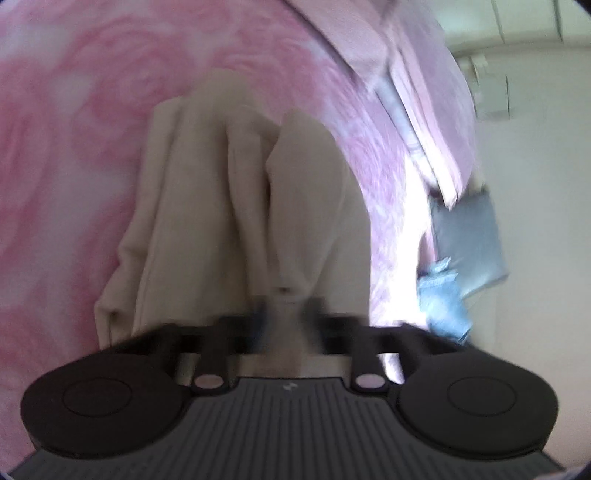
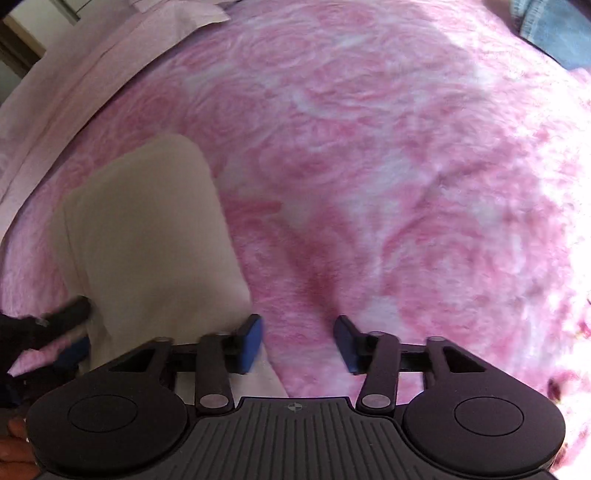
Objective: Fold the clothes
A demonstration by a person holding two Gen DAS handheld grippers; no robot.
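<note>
A beige garment (image 1: 236,206) hangs in long folds over the pink rose-patterned blanket (image 1: 74,155). My left gripper (image 1: 288,306) is shut on its near edge; the fingers are blurred. In the right wrist view the same beige garment (image 2: 147,236) lies folded at the left on the blanket (image 2: 388,166). My right gripper (image 2: 299,343) stands open just above the blanket, its left blue pad (image 2: 251,343) at the garment's right edge, with nothing between the pads. The left gripper (image 2: 59,332) shows at the far left edge, at the garment's near corner.
A pale pink sheet (image 2: 74,74) runs along the blanket's far left side. Blue denim clothing (image 2: 554,29) lies at the far right corner. In the left wrist view a grey folded item (image 1: 469,236) and a light blue cloth (image 1: 443,302) sit beside a white wall.
</note>
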